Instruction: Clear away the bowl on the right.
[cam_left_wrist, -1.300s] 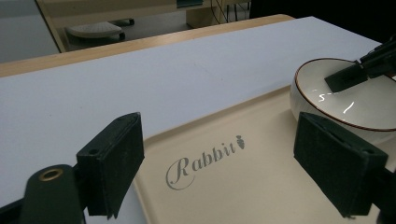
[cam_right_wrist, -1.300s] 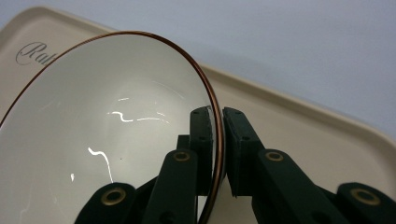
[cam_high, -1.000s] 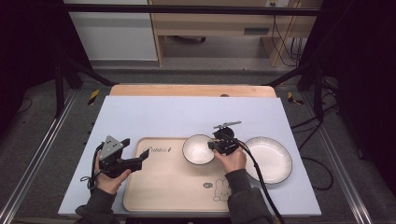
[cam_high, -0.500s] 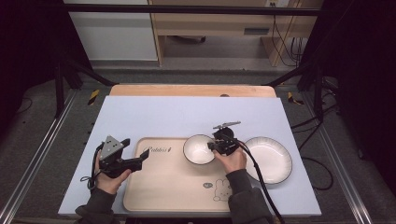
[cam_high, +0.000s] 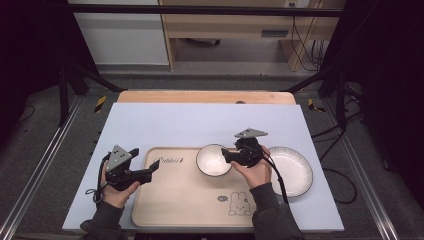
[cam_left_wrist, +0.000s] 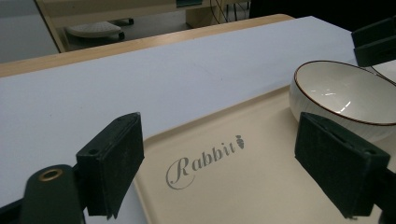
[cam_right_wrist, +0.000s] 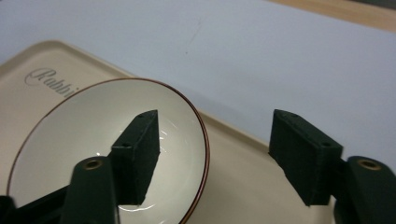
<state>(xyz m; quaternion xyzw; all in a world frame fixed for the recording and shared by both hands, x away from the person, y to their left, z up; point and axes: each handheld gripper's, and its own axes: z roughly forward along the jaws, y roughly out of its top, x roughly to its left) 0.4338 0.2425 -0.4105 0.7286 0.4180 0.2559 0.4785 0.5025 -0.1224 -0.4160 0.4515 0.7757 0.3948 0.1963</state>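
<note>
The bowl sits on the tray, freshly released: the right hand-held gripper has just been opening, its jaws straddling the rim without pressing. Next, it should back clear; the left hand-held gripper waits open.

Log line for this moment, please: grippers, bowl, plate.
right gripper: jaws just opened, straddling bowl rim, not gripping | bowl: upright on tray | left gripper: open at tray's left edge | plate: right of tray
</note>
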